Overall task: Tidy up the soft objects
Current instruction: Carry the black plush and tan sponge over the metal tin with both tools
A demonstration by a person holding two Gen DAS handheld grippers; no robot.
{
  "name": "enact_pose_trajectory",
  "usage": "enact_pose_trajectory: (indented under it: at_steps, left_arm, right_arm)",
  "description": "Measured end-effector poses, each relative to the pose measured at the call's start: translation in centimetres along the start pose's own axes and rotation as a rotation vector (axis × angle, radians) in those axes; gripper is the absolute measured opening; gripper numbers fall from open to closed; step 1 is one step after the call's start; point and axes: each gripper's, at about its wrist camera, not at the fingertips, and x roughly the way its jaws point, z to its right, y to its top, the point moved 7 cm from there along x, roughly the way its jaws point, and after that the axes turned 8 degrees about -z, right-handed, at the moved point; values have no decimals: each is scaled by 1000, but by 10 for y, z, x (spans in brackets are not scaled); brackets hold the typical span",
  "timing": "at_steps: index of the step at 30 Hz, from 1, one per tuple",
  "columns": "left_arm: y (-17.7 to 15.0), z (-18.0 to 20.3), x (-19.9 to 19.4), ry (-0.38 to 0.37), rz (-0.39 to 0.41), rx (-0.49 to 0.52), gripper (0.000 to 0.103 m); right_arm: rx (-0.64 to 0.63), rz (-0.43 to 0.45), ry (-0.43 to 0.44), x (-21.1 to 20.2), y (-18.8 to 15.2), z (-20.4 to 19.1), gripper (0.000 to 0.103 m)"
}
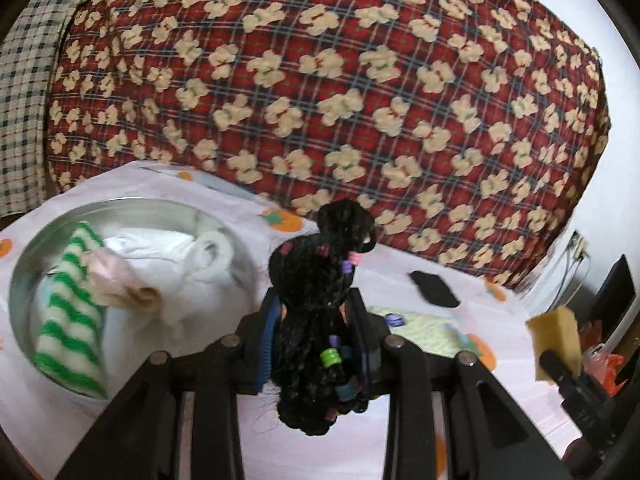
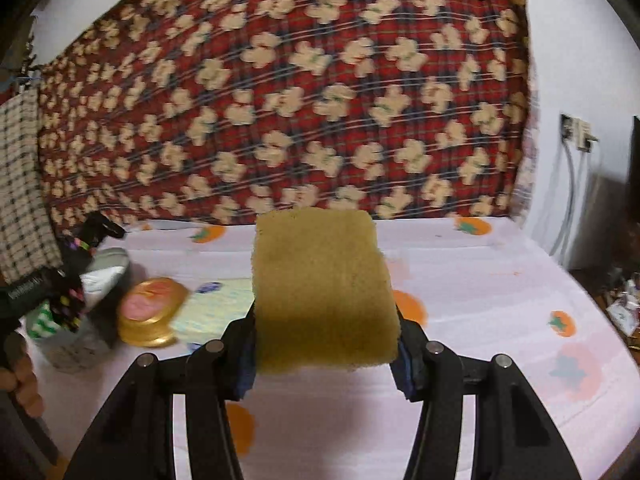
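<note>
My left gripper (image 1: 314,306) is shut on a black braided hairpiece (image 1: 320,280) strung with coloured beads, held just right of a round metal bowl (image 1: 28,276). The bowl holds a green-and-white striped cloth (image 1: 68,320), a pink cloth (image 1: 108,276) and a white cloth (image 1: 160,248). My right gripper (image 2: 326,324) is shut on a yellow sponge (image 2: 320,288), lifted above the sheet. The left wrist view shows that sponge (image 1: 554,330) at the far right. In the right wrist view the hairpiece (image 2: 70,308) hangs over the bowl (image 2: 108,266) at the left.
A white sheet (image 2: 480,280) printed with orange fruit covers the surface. On it lie a black soft item (image 1: 434,288), a pale yellow cloth (image 2: 216,308) and a gold round lid (image 2: 150,314). A red plaid quilt (image 1: 320,80) rises behind. Cables hang on the right wall (image 2: 572,184).
</note>
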Motion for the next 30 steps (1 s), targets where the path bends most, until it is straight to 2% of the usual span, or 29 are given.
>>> enact_pose_trajectory:
  at_steps: [6,11,17,30]
  left_arm:
    - [1,-25,-10,80,17,34,31]
    - [1,-46,-15,106,15,24,31]
    - [2,-73,-25,138,27,14,31]
    - [6,-148,-46,208,53,-75,31]
  right_arm:
    - [-19,3,107,5,4,-53,56]
    - [-50,10,173,4,5,-95,56]
    - [-82,15,230,3,4,-137,56]
    - [-151,14,333,6,6,-218,56]
